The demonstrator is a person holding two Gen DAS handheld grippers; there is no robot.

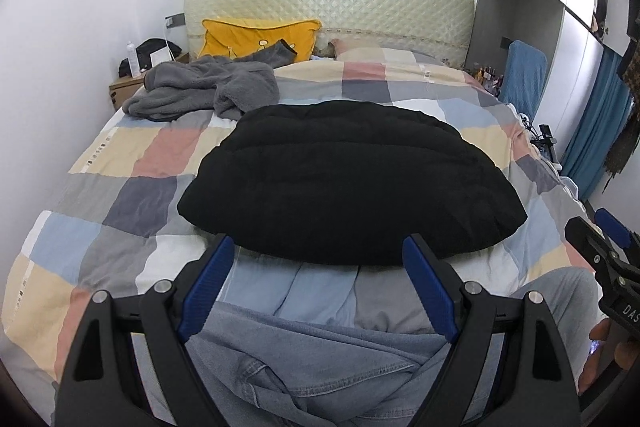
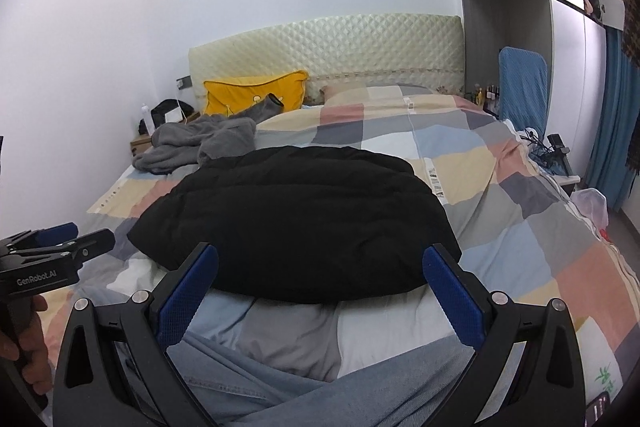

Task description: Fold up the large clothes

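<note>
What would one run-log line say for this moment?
stage: folded black coat on bed | left gripper: open, empty | right gripper: open, empty | grey garment: unfolded

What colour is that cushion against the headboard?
The cushion is mustard yellow, clearest in the left wrist view.

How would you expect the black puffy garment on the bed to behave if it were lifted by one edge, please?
The black garment looks quilted and puffy, so probably light for its bulk. It lies rounded on the quilt, so it would likely sag and unfold, not stay stiff.
</note>
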